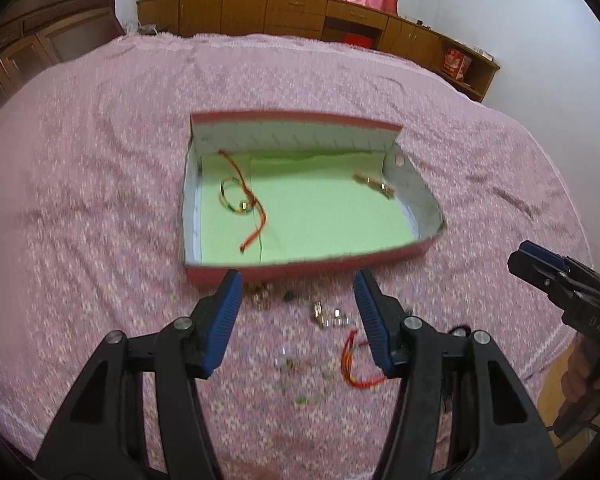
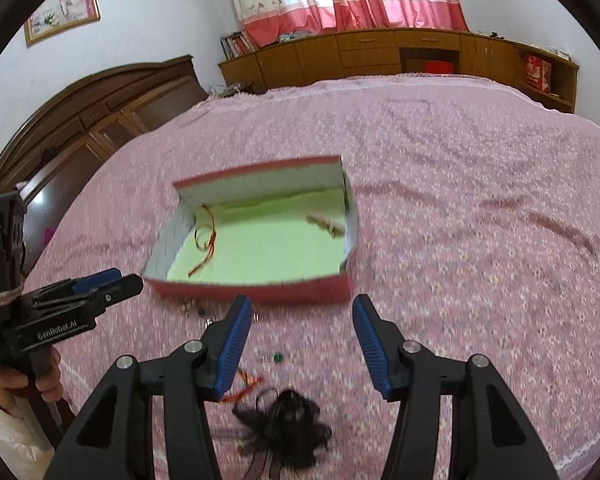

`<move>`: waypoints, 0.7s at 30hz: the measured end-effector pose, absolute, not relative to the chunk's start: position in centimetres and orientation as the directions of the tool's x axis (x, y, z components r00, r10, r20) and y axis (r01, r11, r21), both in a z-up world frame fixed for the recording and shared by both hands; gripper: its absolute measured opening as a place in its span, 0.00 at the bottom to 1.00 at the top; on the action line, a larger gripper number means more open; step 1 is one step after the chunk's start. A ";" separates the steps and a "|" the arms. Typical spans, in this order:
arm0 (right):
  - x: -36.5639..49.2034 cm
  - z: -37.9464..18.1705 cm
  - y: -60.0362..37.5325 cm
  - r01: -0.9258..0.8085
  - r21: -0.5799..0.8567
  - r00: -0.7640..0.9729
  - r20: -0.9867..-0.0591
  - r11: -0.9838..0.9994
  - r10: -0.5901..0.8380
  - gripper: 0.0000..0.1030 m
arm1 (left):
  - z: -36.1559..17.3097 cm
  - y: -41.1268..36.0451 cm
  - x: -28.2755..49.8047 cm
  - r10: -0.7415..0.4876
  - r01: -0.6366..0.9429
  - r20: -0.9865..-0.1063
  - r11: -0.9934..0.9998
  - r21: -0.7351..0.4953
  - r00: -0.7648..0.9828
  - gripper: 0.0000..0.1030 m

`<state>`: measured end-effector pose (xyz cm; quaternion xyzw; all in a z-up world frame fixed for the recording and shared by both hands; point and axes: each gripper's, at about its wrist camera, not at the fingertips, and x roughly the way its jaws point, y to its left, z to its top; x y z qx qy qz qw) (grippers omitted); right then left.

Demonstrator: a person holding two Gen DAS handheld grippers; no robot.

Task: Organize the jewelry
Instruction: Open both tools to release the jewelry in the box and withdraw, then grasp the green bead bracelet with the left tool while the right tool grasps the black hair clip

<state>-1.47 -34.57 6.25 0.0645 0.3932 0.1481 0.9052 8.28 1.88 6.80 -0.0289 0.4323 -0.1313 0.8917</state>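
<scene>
With both the left tool [image 1: 298, 290] and right tool [image 2: 302, 316] held open and empty, the limp, light red cord bracelet [image 1: 354, 364] on the bed [image 1: 100, 200] before the box [image 1: 312, 268] is best pinched across its strands

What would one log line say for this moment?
left gripper: open, empty | right gripper: open, empty | box: holds two pieces

Box [image 1: 300, 268] front wall blocks straight path; loose beads [image 1: 324, 316], prob. blurred, litter bedspread [image 1: 100, 200] before it.
</scene>
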 end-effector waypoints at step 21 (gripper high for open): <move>-4.8 0.8 -33.0 -0.210 0.225 0.478 -0.825 0.951 0.300 0.62 | -0.9 0.6 5.4 -0.259 0.201 -0.869 0.961 -0.189 0.422 0.49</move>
